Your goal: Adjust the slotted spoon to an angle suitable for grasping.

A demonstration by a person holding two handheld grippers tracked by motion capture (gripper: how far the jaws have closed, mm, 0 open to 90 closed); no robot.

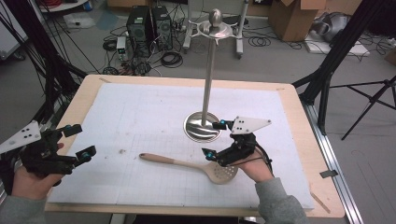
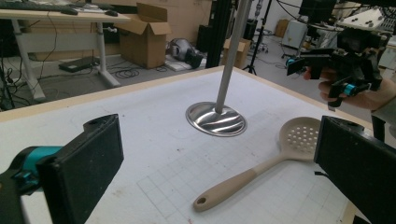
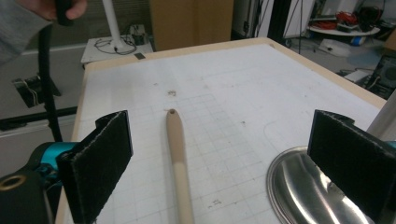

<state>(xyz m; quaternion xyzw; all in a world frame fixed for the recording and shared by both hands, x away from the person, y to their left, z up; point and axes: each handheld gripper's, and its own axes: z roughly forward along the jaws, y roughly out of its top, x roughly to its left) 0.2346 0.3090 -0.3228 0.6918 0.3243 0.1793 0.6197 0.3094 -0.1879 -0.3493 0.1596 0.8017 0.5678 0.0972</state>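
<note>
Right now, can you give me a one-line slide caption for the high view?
Right tool open over the spoon beside the stand; left tool open at the table edge.

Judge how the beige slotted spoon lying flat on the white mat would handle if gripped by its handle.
The beige slotted spoon looks rigid and probably light. Its rounded handle may twist between flat pads. The wide perforated head could droop if gripped at the far end by the open right gripper.

High view: fixed above the person's table edge, facing forward and down, whole table point(image 1: 84, 95) seen from afar. Left gripper view: low at the left side, facing across toward the stand point(image 2: 215, 119). Right gripper view: low, close, facing along the slotted spoon point(image 3: 180, 172). All share stand base and spoon
</note>
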